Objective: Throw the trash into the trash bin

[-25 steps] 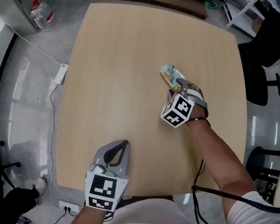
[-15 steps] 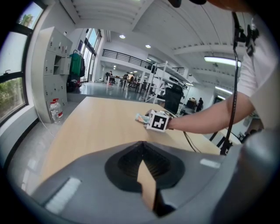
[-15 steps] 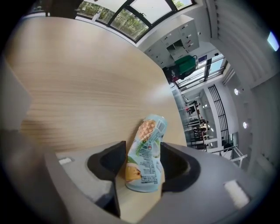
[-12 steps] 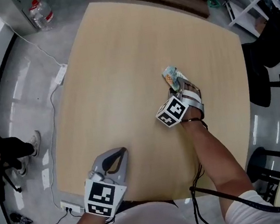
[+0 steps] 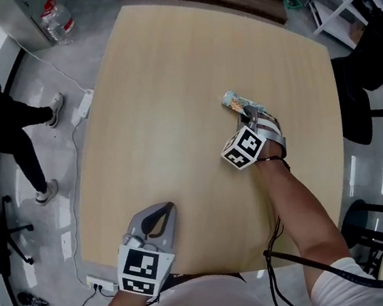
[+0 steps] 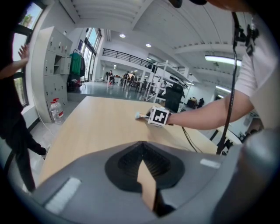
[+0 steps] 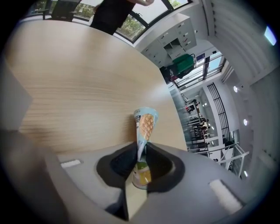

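On the one wooden table (image 5: 166, 81), a single cone wrapper (image 7: 145, 124) lies with its narrow end pinched by the right gripper (image 5: 245, 111), whose jaws have just been closing. The left gripper (image 5: 162, 213), jaws pressed together and empty, sits over the near edge.

**Pale bench, one wrapper**

A pale wooden bench (image 5: 166, 81) with rounded corners carries a crumpled light-blue paper cone wrapper (image 5: 231, 99) printed with a waffle pattern. It sits toward the right edge, well apart from the near edge. Whether it rests flat cannot be told.
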`<action>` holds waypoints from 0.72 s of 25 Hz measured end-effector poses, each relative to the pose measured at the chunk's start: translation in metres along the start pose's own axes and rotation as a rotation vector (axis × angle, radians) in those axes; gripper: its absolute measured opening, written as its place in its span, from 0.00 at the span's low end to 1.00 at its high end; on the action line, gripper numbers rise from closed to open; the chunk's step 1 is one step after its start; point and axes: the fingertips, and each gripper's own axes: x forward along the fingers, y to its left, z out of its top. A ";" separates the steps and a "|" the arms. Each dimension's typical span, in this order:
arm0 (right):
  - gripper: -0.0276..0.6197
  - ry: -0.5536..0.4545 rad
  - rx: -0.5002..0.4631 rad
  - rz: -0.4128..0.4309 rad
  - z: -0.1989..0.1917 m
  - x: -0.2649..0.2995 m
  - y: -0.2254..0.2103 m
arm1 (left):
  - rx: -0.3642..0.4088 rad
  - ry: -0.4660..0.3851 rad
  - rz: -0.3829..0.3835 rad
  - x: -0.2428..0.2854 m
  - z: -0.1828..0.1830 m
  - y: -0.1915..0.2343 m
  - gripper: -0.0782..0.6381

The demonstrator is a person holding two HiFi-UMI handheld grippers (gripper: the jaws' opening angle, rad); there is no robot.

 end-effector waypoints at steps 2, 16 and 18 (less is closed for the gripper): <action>0.14 -0.011 0.006 -0.004 0.000 -0.007 0.000 | 0.006 -0.007 -0.003 -0.001 0.002 -0.001 0.12; 0.13 -0.099 0.237 -0.040 -0.034 -0.141 -0.003 | 0.149 -0.090 -0.124 -0.035 0.019 -0.035 0.12; 0.13 -0.111 0.325 -0.036 -0.042 -0.170 -0.002 | 0.179 -0.109 -0.148 -0.043 0.024 -0.037 0.12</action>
